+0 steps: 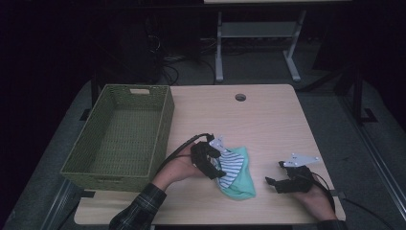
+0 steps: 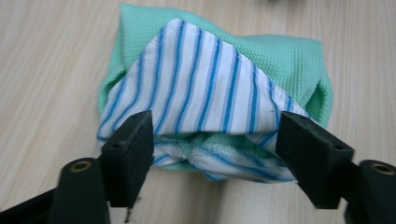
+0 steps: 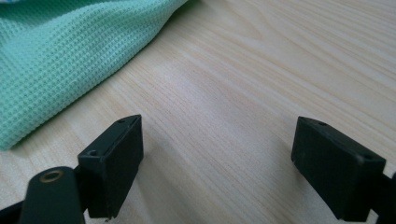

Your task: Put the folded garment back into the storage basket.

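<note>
Folded cloth bundle (image 2: 212, 100) on table (image 1: 268, 120), dead ahead of my left gripper (image 2: 215, 140); jaws wide, straddling near edge, gripping nothing. Right gripper (image 3: 217, 154) open, empty, farther off. Basket (image 1: 165, 120) lies left.

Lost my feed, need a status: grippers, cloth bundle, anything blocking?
Left gripper open, straddling the folded striped and green cloths. Right gripper open over bare table. Green wicker basket left, path unblocked.
</note>
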`<state>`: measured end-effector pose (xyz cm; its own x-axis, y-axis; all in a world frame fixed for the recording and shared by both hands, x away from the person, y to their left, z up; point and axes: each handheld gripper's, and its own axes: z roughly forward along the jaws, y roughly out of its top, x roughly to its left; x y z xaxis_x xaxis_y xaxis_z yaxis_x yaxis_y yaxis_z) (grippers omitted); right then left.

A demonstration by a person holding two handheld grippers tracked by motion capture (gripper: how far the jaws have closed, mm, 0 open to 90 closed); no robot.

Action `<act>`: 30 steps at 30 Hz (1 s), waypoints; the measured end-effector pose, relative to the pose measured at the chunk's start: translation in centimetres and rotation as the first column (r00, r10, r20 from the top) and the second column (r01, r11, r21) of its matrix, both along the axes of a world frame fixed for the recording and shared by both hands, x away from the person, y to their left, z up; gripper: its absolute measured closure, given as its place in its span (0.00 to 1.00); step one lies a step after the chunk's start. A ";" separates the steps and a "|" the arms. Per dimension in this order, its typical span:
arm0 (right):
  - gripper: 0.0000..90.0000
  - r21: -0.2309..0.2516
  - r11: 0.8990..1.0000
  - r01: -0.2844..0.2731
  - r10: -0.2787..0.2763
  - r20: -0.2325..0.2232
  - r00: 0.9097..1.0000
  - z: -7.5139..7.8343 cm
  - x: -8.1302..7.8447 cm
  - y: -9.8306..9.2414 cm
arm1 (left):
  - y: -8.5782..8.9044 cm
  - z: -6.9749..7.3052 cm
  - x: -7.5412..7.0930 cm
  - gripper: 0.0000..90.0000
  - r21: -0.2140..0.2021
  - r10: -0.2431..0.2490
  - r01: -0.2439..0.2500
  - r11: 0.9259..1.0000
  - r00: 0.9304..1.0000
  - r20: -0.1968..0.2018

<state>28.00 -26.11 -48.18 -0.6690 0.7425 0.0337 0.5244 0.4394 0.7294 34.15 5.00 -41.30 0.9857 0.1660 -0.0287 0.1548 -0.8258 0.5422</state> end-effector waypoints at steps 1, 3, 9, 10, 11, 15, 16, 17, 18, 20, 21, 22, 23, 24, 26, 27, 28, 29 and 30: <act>0.18 0.000 1.000 0.000 0.000 0.000 1.000 0.0 0.0 0.0 | -0.2 -0.2 0.0 0.26 0.004 -0.006 0.006 1.000 1.000 -0.003; 0.18 0.001 1.000 0.000 0.000 -0.001 1.000 0.0 0.0 0.0 | -0.5 -0.5 0.2 0.23 0.011 -0.013 0.013 1.000 1.000 -0.015; 0.18 0.000 1.000 0.000 0.000 -0.001 1.000 0.0 0.0 0.0 | -1.2 -1.9 0.3 0.19 0.075 -0.036 0.037 0.996 0.999 -0.014; 0.18 0.000 1.000 0.000 0.000 -0.001 1.000 0.0 0.0 0.0 | -1.3 -2.0 0.3 0.19 0.084 -0.040 0.041 0.996 0.999 -0.013; 0.18 0.000 1.000 0.000 0.000 0.000 1.000 0.0 0.0 0.0 | -1.3 -2.2 0.2 0.19 0.085 -0.039 0.040 0.996 0.999 -0.014; 0.18 0.000 1.000 0.000 0.000 0.000 1.000 0.0 0.0 0.0 | -1.4 -2.7 0.2 0.18 0.093 -0.039 0.040 0.995 0.999 -0.017; 0.18 0.000 1.000 0.000 0.000 0.000 1.000 0.0 0.0 0.0 | -1.5 -2.9 0.2 0.18 0.101 -0.041 0.042 0.994 0.999 -0.018; 0.18 0.000 1.000 0.000 0.000 -0.001 1.000 0.0 0.0 0.0 | -1.5 -3.0 0.2 0.17 0.106 -0.043 0.045 0.993 0.999 -0.019; 0.18 0.000 1.000 0.000 0.000 0.000 1.000 0.0 0.0 0.0 | -1.5 -3.0 0.2 0.17 0.105 -0.042 0.044 0.993 0.999 -0.020; 0.18 0.000 1.000 0.000 0.000 -0.001 1.000 0.0 0.0 0.0 | -1.5 -3.2 0.3 0.16 0.105 -0.046 0.048 0.993 0.999 -0.022; 0.18 0.000 1.000 0.000 0.000 0.000 1.000 0.0 0.0 0.0 | -1.4 -3.3 0.3 0.16 0.107 -0.049 0.051 0.993 0.999 -0.023; 0.18 -0.001 1.000 0.000 0.000 0.000 1.000 0.0 0.0 0.0 | -1.4 -3.3 0.3 0.16 0.109 -0.053 0.055 0.992 0.998 -0.024; 0.18 0.000 1.000 0.000 0.000 0.000 1.000 0.0 0.0 0.0 | -1.4 -3.5 0.4 0.15 0.110 -0.057 0.060 0.992 0.998 -0.027; 0.18 -0.001 1.000 0.000 0.000 0.000 1.000 0.0 0.0 0.0 | -1.4 -3.5 0.4 0.15 0.109 -0.054 0.057 0.992 0.998 -0.032; 0.18 0.003 1.000 0.001 -0.001 -0.002 1.000 0.0 0.0 0.0 | -1.3 -3.7 0.5 0.14 0.102 -0.053 0.057 0.993 0.998 -0.039; 0.18 0.003 1.000 0.002 -0.002 -0.002 1.000 0.0 0.0 0.0 | -1.3 -3.7 0.5 0.14 0.099 -0.047 0.051 0.994 0.998 -0.046; 0.18 0.003 1.000 0.001 -0.001 -0.002 1.000 0.0 0.0 0.0 | -1.3 -3.7 0.5 0.14 0.099 -0.045 0.049 0.994 0.998 -0.047; 0.18 0.003 1.000 0.002 -0.002 -0.002 1.000 0.0 0.0 0.0 | -1.3 -3.7 0.5 0.14 0.102 -0.043 0.048 0.994 0.998 -0.047; 0.18 0.003 1.000 0.001 -0.001 -0.002 1.000 0.0 0.0 0.0 | -1.3 -3.7 0.5 0.15 0.105 -0.039 0.043 0.994 0.998 -0.047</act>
